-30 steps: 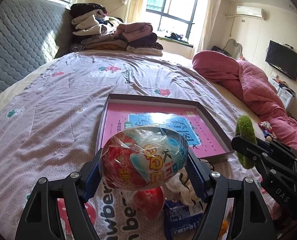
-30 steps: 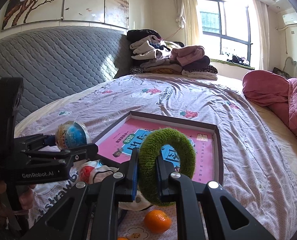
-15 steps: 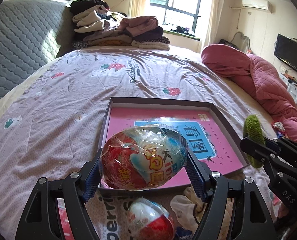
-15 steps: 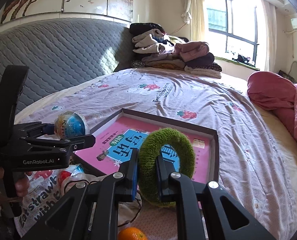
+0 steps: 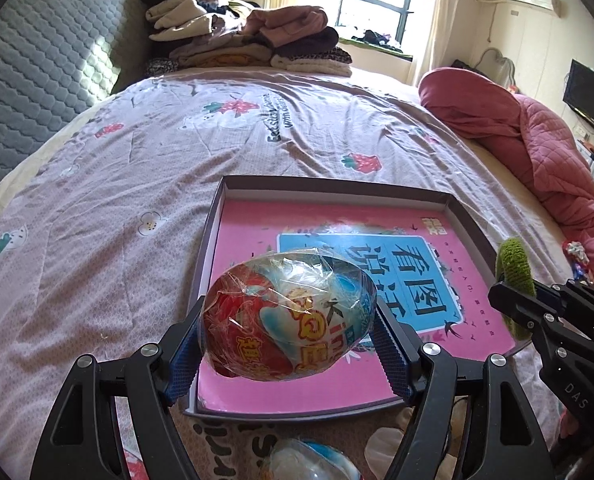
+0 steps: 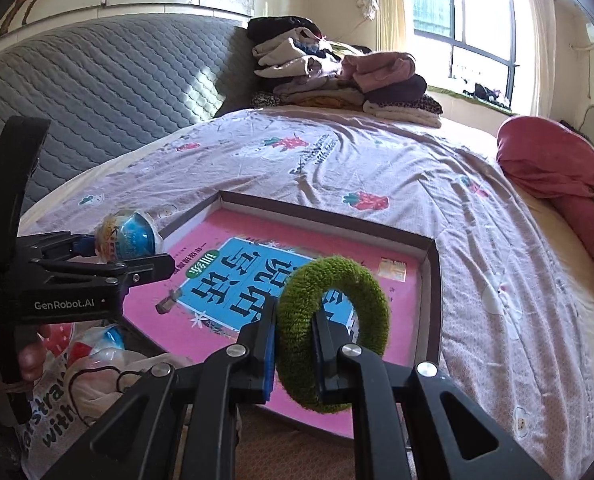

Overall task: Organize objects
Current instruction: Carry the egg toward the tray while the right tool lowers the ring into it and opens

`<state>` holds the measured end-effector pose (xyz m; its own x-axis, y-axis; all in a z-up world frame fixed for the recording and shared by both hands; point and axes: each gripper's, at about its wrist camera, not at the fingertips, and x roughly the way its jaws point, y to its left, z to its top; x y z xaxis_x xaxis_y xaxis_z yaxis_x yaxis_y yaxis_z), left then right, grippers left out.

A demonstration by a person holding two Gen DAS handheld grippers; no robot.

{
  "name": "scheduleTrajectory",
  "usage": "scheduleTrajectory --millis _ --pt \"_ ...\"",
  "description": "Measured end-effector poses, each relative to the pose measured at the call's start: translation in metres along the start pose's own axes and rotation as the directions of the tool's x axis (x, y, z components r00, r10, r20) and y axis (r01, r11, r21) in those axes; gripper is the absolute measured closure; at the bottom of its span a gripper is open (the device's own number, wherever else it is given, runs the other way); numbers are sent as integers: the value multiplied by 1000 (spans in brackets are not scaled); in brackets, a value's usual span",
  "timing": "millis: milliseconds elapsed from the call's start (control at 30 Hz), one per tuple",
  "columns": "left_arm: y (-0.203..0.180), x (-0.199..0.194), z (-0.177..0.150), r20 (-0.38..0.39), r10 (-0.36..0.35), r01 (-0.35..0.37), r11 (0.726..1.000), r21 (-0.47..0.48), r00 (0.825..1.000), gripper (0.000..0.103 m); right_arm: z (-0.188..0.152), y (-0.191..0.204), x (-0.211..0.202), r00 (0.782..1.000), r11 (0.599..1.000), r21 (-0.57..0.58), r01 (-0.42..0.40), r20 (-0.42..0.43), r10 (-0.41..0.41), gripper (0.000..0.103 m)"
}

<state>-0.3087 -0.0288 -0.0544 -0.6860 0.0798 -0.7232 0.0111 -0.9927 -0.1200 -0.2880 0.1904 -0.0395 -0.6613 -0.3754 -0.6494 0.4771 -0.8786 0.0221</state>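
Your left gripper (image 5: 289,336) is clamped on a foil-wrapped toy egg (image 5: 287,316), its blue pads (image 5: 183,354) pressing each side, and you hold the egg in the air above the near left part of the shallow box (image 5: 213,216). That box lies open on the bed (image 5: 97,200), its bottom covered by a pink sheet with a blue panel of Chinese characters (image 5: 361,276). Your right gripper (image 6: 293,344) is closed on a fuzzy green ring (image 6: 333,332), pinching the ring's left side so the ring stands upright over the near edge of the same box. A second wrapped egg (image 5: 309,460) lies on the bed just in front of the box, beside a printed bag (image 6: 49,420). Farther off, folded clothes (image 5: 245,36) are stacked by the grey headboard (image 5: 37,64), and a pink quilt (image 5: 537,148) is heaped on the right side of the bed.
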Motion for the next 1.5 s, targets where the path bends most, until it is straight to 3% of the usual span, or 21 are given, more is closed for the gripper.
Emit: scheduleTrajectory --millis 700,1067,1267,1500 --pt "-6 28 -7 -105 28 -24 999 44 994 26 -14 -11 34 988 995 87 -54 -140 66 87" --pt "0 48 -7 -236 35 -27 999 37 971 26 -16 -8 35 983 992 103 -67 -167 83 87" --pt "-3 52 -5 -271 41 -28 998 53 962 26 -15 -10 33 982 992 111 -61 -169 79 87" --pt "-4 49 -5 -274 29 -17 999 44 961 25 -15 -8 33 979 993 100 -57 -187 76 77"
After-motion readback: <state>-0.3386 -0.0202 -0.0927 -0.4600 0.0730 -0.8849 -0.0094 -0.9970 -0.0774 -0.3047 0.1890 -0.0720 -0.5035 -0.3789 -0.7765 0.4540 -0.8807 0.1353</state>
